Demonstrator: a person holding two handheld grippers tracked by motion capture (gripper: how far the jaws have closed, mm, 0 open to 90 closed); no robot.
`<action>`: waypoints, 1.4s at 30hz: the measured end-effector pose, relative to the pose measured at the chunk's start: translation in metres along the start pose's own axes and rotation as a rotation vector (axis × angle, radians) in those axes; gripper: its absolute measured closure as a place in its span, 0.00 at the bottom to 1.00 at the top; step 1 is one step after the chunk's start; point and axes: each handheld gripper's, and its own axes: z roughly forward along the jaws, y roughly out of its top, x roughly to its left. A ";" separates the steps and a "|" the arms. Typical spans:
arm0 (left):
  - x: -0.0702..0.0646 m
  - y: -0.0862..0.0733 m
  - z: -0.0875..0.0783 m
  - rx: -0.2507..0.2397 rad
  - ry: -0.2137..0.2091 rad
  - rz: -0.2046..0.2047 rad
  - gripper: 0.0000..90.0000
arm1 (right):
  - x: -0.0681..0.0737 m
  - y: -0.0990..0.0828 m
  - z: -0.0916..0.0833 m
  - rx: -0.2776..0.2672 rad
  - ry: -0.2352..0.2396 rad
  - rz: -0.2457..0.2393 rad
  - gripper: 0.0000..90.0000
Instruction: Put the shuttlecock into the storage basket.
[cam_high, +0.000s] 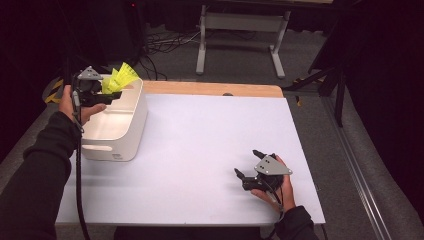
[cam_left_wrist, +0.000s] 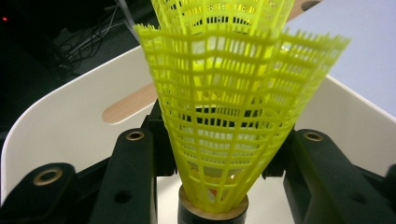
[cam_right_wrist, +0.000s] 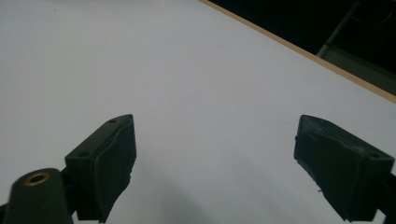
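over the white table (cam_high: 200, 150), left gripper (cam_high: 107, 95) grips yellow shuttlecocks (cam_high: 120, 77) above bin (cam_high: 125, 135)

Yellow mesh shuttlecocks (cam_left_wrist: 233, 116), white bin (cam_high: 122, 125), black grippers, pale lavender table (cam_high: 210, 150)

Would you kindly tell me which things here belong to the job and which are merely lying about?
In the job:
yellow plastic mesh shuttlecock
white plastic bin
left hand-held gripper

Lying about:
right hand-held gripper, open and idle
grey metal frame behind the table

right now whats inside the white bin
The white bin has a bare floor where the high view sees it. The left gripper holds yellow shuttlecocks over its rim, covering the near-left corner.
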 end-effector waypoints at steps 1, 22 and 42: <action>0.000 0.000 0.000 0.000 0.000 0.000 0.66 | 0.000 0.000 0.000 0.000 0.000 0.000 0.15; -0.001 -0.003 0.031 0.220 0.001 0.035 0.57 | -0.010 0.004 -0.005 -0.045 0.012 0.056 0.16; -0.018 0.011 -0.002 0.069 -0.011 0.132 0.23 | -0.007 0.003 -0.011 -0.067 -0.001 0.051 0.15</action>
